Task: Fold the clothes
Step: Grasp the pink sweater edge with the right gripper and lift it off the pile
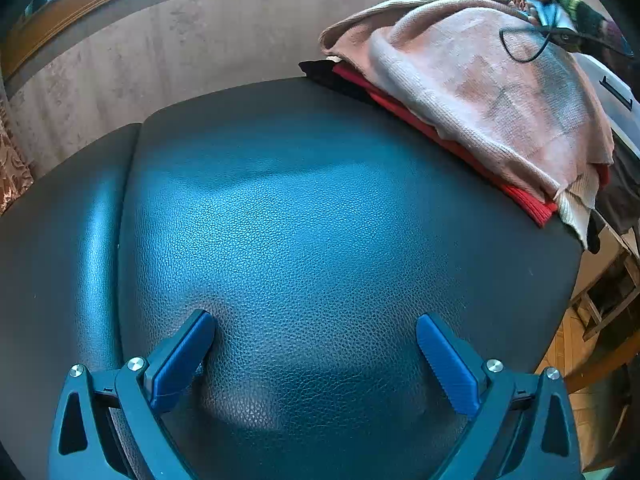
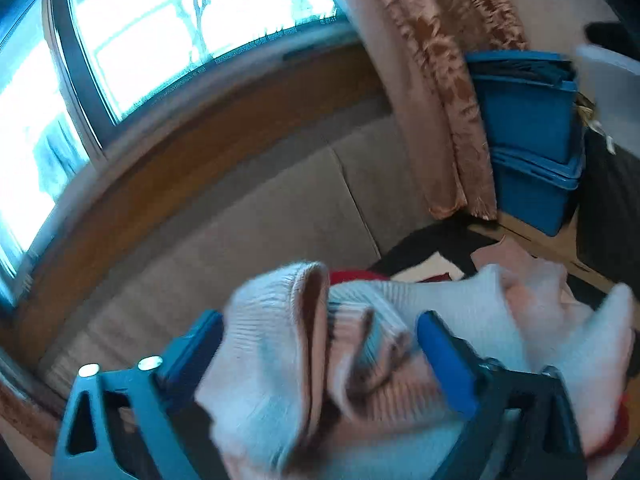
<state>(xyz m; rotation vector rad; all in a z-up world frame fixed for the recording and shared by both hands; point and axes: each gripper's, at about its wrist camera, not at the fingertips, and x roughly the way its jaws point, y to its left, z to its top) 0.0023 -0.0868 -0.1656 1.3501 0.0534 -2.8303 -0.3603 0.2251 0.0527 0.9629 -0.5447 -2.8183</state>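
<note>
A pink knit sweater (image 1: 480,92) lies crumpled on top of a pile at the far right of a black leather surface (image 1: 300,220). Under it are a red garment (image 1: 472,160) and a black one (image 1: 320,74). My left gripper (image 1: 316,336) hangs open just above the bare leather, with nothing between its blue fingers. In the blurred right wrist view, my right gripper (image 2: 320,336) has a bunched fold of the pink sweater (image 2: 272,360) filling the gap between its pads. The ribbed hem stands up in front.
Stacked blue plastic bins (image 2: 528,120) stand by a brown patterned curtain (image 2: 452,80) at the right. A bright window (image 2: 160,20) with a wooden sill runs above a beige wall. Wooden flooring (image 1: 576,344) shows past the leather's right edge.
</note>
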